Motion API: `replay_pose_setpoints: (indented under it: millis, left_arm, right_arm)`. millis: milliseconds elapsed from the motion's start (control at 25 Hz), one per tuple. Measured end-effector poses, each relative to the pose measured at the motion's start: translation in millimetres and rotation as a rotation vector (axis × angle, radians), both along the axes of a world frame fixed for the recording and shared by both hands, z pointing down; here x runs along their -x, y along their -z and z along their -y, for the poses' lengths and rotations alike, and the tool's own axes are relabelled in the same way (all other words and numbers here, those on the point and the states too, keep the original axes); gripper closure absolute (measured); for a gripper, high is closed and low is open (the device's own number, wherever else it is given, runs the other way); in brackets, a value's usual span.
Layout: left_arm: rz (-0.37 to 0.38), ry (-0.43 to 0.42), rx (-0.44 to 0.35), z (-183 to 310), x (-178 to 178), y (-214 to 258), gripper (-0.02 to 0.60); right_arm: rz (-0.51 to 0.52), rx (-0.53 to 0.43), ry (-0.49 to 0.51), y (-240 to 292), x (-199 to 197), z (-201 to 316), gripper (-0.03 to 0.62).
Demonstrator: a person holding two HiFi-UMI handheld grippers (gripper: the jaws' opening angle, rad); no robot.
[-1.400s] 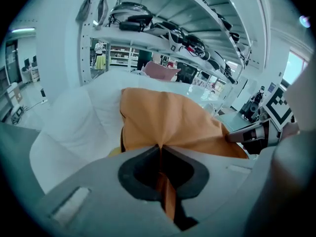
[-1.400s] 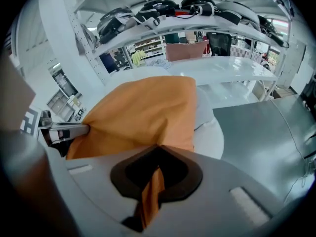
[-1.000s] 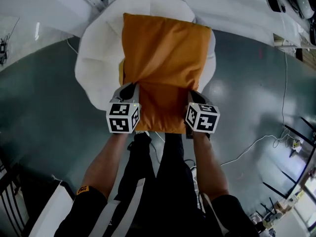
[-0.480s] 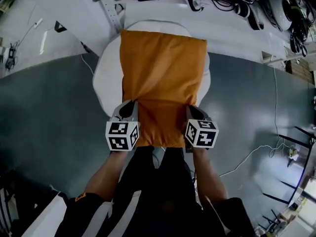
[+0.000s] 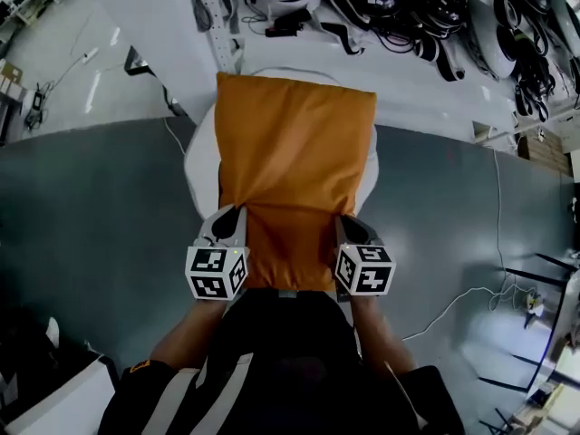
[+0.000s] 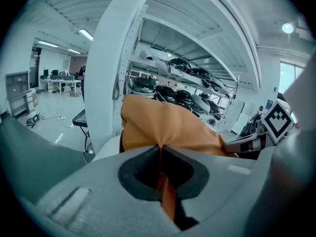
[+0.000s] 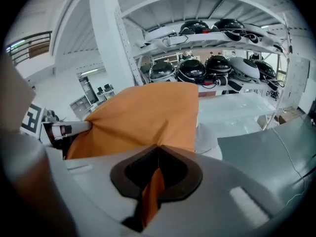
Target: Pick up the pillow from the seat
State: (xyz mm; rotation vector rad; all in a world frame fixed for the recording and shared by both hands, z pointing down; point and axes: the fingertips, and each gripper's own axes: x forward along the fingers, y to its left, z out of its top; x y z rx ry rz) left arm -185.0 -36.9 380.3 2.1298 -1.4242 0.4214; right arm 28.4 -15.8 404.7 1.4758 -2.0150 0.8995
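Note:
An orange pillow (image 5: 294, 170) hangs lifted above the white round seat (image 5: 201, 166), held by its near edge from both sides. My left gripper (image 5: 237, 217) is shut on the pillow's near left corner; orange cloth (image 6: 165, 132) is pinched in its jaws. My right gripper (image 5: 345, 225) is shut on the near right corner, with the cloth (image 7: 148, 117) caught between its jaws. The pillow covers most of the seat in the head view.
White shelving (image 7: 207, 38) with dark helmets (image 7: 222, 63) stands behind the seat. A white post (image 5: 213, 16) rises at the far left. Cables (image 5: 462, 288) lie on the grey floor at the right. The person's legs are below the pillow.
Both grippers have risen together with the pillow, lifting it off the seat. The seat now looks smaller and farther below the pillow, and more shelving shows behind it.

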Motion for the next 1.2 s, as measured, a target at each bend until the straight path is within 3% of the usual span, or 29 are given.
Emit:
replay_pose_setpoints:
  millis: [640,1200]
  left_arm:
    - [0.003,0.228,-0.128,-82.2,-50.3,85.1,0.577]
    - [-0.034,0.224,-0.181,-124.7,-36.7,114.5,0.577]
  right_arm:
    - [0.059,-0.199,0.214,98.0,-52.8,-34.5,0.583]
    - [0.054,-0.261,0.203,135.2,-40.8,-79.3,0.585]
